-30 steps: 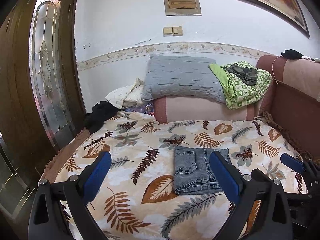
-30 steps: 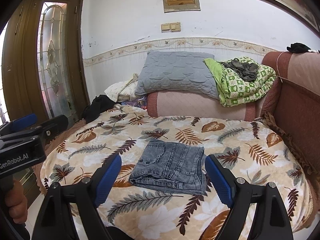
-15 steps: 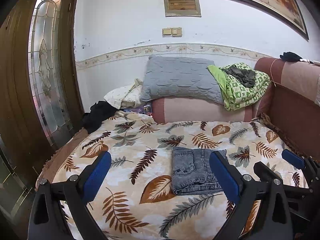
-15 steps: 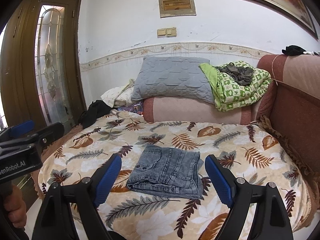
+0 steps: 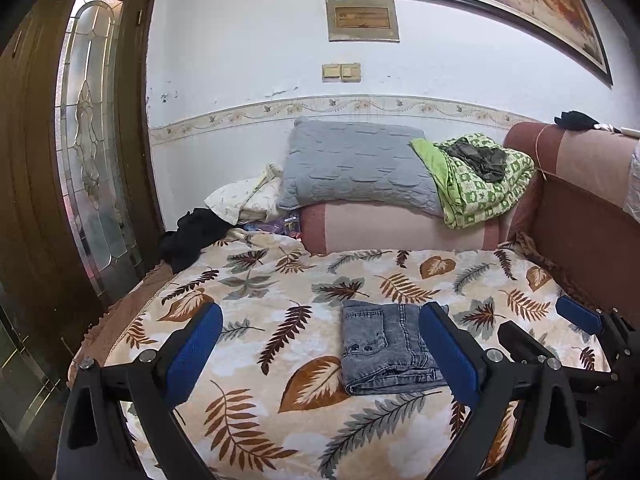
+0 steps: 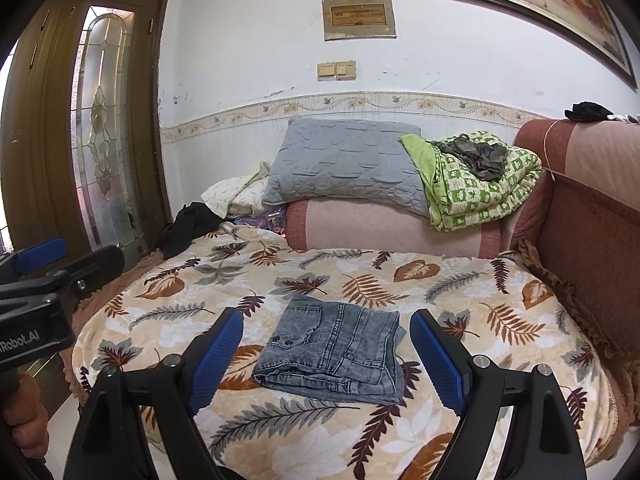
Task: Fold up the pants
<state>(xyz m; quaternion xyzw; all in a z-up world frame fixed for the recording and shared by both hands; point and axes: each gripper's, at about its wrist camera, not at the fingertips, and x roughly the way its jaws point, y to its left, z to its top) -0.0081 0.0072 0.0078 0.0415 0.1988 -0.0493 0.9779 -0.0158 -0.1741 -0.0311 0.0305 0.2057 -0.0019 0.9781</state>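
Grey denim pants (image 5: 384,348) lie folded into a small flat rectangle on the leaf-print blanket (image 5: 280,320); they also show in the right wrist view (image 6: 332,356). My left gripper (image 5: 320,356) is open and empty, held back and above the bed's near edge, left of the pants. My right gripper (image 6: 326,360) is open and empty, held back with the pants framed between its blue pads. The right gripper shows at the right edge of the left wrist view (image 5: 580,320), and the left one at the left edge of the right wrist view (image 6: 40,256).
A grey pillow (image 5: 356,168), a green patterned quilt (image 5: 480,188) and a pink bolster (image 5: 400,228) lie at the bed's head by the wall. A padded brown-pink backrest (image 5: 580,200) runs along the right. A wooden glass door (image 5: 92,160) stands left. Dark clothing (image 5: 188,236) lies at the bed's far left corner.
Both grippers have drawn back and risen slightly from the bed; the folded pants look smaller and farther. The pants have not moved. Both grippers stay open.
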